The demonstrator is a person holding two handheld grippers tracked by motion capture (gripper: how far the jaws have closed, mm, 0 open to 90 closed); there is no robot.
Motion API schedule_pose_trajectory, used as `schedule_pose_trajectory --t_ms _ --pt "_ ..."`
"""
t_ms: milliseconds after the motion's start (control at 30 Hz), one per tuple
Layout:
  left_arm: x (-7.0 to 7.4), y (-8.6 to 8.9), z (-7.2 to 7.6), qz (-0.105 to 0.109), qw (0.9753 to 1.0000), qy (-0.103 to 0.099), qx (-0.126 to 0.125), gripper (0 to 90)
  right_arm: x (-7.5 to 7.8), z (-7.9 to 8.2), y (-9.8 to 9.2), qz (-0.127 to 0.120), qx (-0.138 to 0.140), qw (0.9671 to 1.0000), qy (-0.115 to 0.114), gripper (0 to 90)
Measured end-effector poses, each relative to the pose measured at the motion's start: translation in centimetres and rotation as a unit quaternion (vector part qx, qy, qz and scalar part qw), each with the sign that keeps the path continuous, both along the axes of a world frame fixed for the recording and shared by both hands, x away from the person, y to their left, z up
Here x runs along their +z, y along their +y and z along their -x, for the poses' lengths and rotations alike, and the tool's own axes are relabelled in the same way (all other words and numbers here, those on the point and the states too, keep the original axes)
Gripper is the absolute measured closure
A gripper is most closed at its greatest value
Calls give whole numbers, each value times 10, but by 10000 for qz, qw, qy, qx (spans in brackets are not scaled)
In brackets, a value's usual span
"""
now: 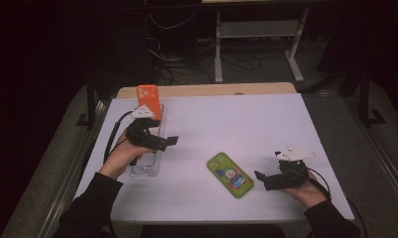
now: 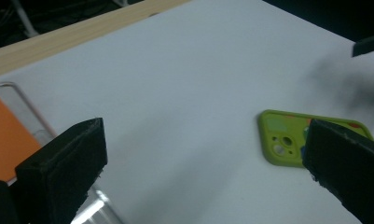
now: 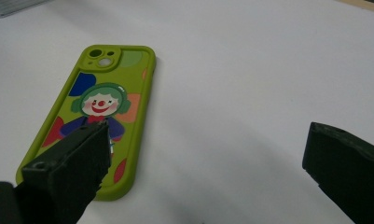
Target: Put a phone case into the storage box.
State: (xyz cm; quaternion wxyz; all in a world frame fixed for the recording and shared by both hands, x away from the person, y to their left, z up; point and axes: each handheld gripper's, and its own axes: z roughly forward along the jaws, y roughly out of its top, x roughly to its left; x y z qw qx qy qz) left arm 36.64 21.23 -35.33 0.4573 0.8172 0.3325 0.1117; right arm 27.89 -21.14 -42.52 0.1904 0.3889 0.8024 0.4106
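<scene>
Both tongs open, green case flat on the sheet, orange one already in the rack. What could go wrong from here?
1. The green phone case lies flat on the white sheet; the right tongs, open beside it, may just push it along instead of gripping an edge.
2. The orange phone case stands upright in the clear rack, close to the left tongs; a careless move could tip it over or shift the rack.
</scene>
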Motion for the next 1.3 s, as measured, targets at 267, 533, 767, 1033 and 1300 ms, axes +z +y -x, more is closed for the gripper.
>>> schedule_pose_trajectory --t_ms 267,533,767,1033,1300 --pt "-7 -17 18 29 9992 6 -395 0 0 -3 3 -40 59 9999 83 1" --pt "-19 -27 41 -56 9970 1 -772 0 4 -7 5 -88 -31 9998 153 1" --pt "-25 -37 47 6 9958 -17 -921 0 12 -11 18 -100 126 9992 368 31" --pt "-28 -38 45 -10 9962 55 -864 0 14 -8 45 -127 694 9955 635 255" --pt "-29 -39 46 -12 9960 68 -890 0 10 -1 73 -29 1338 9869 899 600"
